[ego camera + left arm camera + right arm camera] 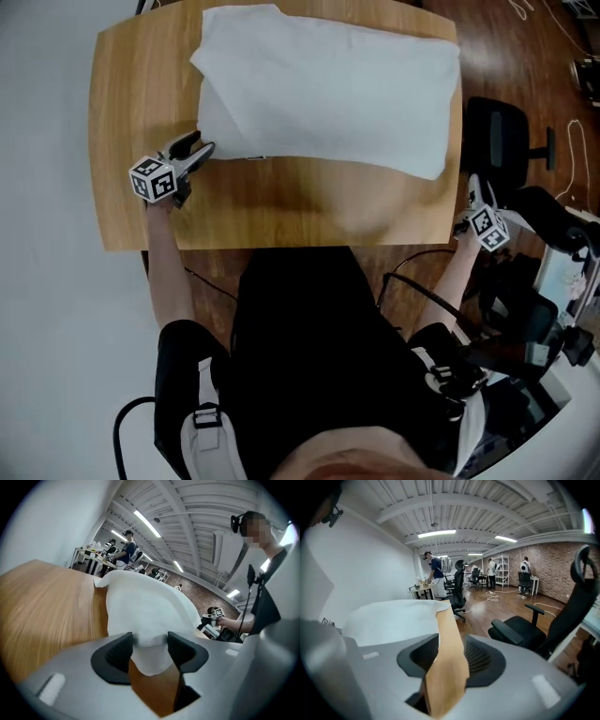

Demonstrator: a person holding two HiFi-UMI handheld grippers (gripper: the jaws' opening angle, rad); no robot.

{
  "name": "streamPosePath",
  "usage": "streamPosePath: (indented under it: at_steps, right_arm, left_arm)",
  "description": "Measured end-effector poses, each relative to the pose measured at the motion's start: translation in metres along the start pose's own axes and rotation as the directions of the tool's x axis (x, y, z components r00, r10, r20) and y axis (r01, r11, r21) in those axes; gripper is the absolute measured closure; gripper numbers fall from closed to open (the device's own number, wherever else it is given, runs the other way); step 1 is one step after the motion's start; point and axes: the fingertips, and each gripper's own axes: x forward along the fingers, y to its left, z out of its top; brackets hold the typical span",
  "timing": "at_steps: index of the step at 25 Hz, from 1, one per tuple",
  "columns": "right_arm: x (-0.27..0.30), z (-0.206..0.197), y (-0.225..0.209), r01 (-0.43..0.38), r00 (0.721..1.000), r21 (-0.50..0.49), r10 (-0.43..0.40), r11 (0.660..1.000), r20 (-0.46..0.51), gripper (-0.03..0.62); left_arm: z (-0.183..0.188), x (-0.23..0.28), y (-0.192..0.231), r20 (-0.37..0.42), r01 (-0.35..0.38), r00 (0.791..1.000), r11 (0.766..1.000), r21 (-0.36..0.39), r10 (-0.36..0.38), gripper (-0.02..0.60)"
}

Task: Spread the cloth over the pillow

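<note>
A white cloth [328, 84] lies spread over a bulky shape at the far side of the wooden table [281, 206]; no pillow surface shows from under it. My left gripper [202, 150] sits at the cloth's near left corner, jaws apart. In the left gripper view the cloth [145, 606] corner shows between the jaws of the left gripper [150, 644], with no pad pressing on it. My right gripper [476, 190] hovers at the table's right edge, beside the cloth's near right corner. In the right gripper view the right gripper [451, 651] is open, with only the table edge [447, 663] between its jaws.
A black office chair [502, 136] stands right of the table, also in the right gripper view as the chair [534, 630]. Cables lie on the wooden floor [553, 56]. Dark equipment [544, 319] crowds the lower right. People work at desks [101, 557] far behind.
</note>
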Motion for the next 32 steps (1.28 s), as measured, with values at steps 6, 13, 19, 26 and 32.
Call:
streamPosePath:
  at_steps: [6,13,19,26,32]
  right_arm:
    - [-0.077,-0.027,0.067,-0.048,0.999,-0.040,0.048,0.998,0.012,0.456]
    - [-0.115,-0.015,0.135,-0.141,0.986,-0.081,0.147,0.987,0.081,0.456]
    - [-0.122,-0.028,0.168,-0.186,0.979,-0.065,0.191,0.980,0.067,0.456]
    - [-0.106,-0.042,0.176,-0.215,0.976,-0.053,0.216,0.975,0.012,0.457]
    - [-0.075,-0.065,0.153,-0.211,0.974,-0.064,0.204,0.975,-0.094,0.455]
  left_arm:
    - [0.014,-0.023,-0.030,0.044,-0.042,0.998,0.987,0.156,0.035,0.534]
    - [0.014,-0.056,-0.056,0.164,-0.011,0.986,0.995,0.101,-0.006,0.480]
    - [-0.016,-0.094,-0.034,0.248,-0.106,0.961,0.992,-0.064,0.119,0.538]
    - [0.012,-0.046,-0.033,0.121,-0.087,0.990,0.991,0.105,0.074,0.310]
    - [-0.007,-0.022,-0.029,-0.050,-0.150,0.985,0.963,0.225,0.165,0.295]
